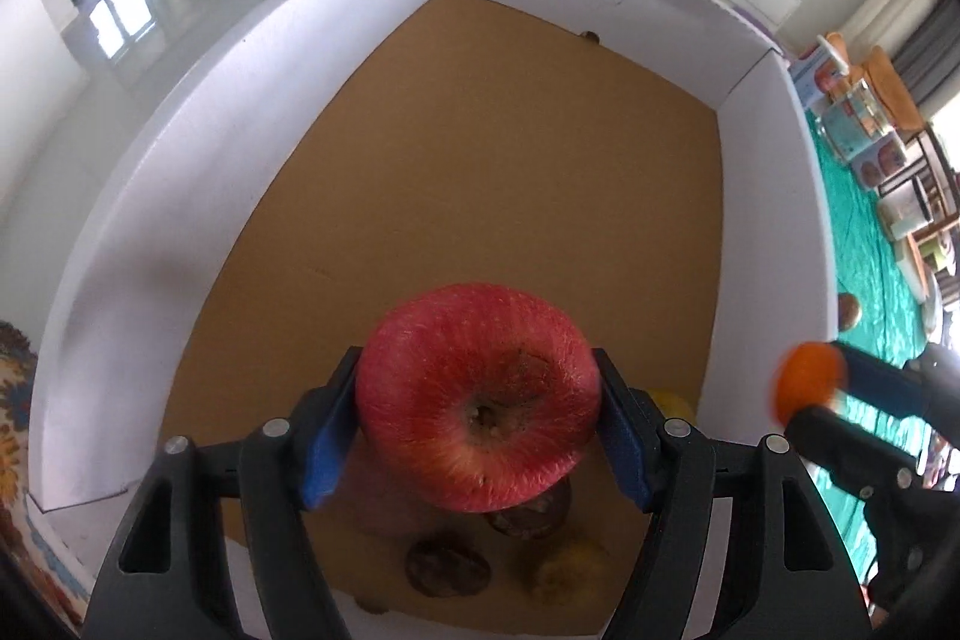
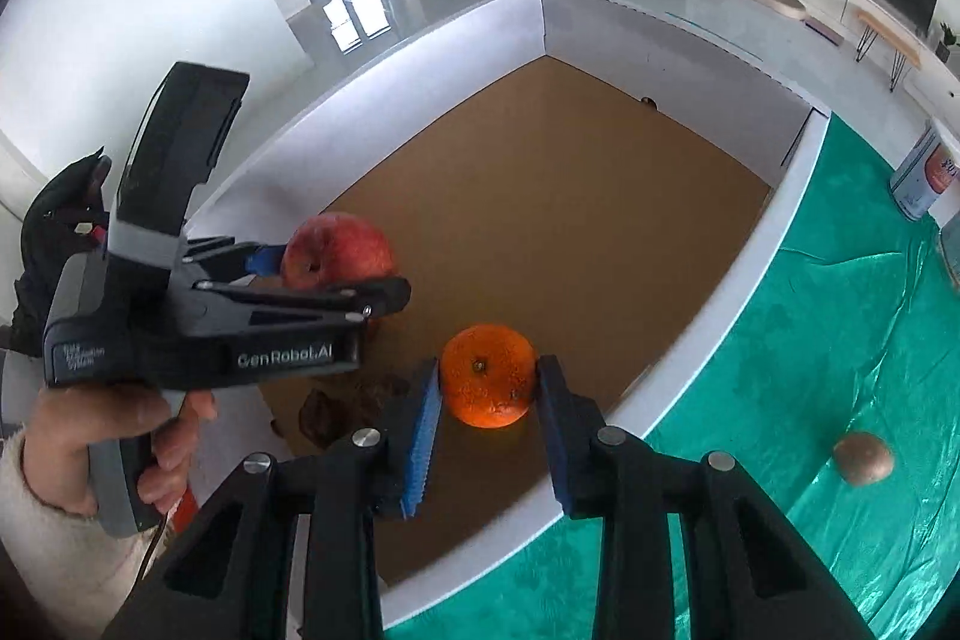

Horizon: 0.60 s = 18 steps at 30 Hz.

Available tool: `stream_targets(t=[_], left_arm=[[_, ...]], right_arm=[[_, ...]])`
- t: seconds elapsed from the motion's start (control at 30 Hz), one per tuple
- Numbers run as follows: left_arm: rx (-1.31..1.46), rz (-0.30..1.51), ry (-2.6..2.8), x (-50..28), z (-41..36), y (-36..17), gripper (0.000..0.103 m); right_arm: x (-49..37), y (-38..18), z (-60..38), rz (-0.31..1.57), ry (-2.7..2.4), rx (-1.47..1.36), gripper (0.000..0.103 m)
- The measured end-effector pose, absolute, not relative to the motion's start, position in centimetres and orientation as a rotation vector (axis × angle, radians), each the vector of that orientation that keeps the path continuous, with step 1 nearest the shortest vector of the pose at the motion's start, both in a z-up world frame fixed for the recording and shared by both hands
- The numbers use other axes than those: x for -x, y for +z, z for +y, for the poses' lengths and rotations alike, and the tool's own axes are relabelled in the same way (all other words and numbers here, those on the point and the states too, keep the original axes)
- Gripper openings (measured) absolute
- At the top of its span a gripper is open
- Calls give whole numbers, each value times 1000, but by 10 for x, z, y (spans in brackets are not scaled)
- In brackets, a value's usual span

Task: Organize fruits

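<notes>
- Two fruits hang over the white-walled box (image 2: pixel 708 280) at once: the left gripper (image 1: pixel 480 424) clamps a red apple (image 1: pixel 480 400) across its wide sides, the right gripper (image 2: pixel 489 388) pinches an orange (image 2: pixel 489 382).
- Both sit above the brown floor, near fruit already lying there (image 1: pixel 447 562).
- Dropped from here, the apple could bruise or knock those pieces.
- Round skin may roll out of the orange's narrow pinch.
- One brown fruit (image 2: pixel 863 457) waits outside on the green cloth (image 2: pixel 810 370).

Black hand-held gripper (image 2: pixel 342 274) marked "GenRobot.AI", blue ribbed pads (image 2: pixel 423 436), cream fuzzy sleeve (image 2: pixel 36 514).
</notes>
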<state>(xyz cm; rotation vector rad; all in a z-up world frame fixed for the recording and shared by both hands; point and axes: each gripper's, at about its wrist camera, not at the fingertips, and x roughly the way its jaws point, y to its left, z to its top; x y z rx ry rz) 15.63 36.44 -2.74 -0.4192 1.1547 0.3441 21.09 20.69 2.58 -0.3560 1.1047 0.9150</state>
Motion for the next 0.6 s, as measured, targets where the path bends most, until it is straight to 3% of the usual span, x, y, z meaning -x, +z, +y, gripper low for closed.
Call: stream_targets(t=[0.13,0.3,0.43,0.6], left_arm=[[374,1054,379,-152,361,-6,93],[327,939,331,-139,323,32,93],[275,875,175,-126,245,46,95],[206,865,-72,-110,131,32,98]], right_arm=[[-213,50,178,1012,912,252,65],[-201,79,94,862,848,226,88],[-185,71,-16,753,673,209,93],[-164,14,-159,768,361,108,94]])
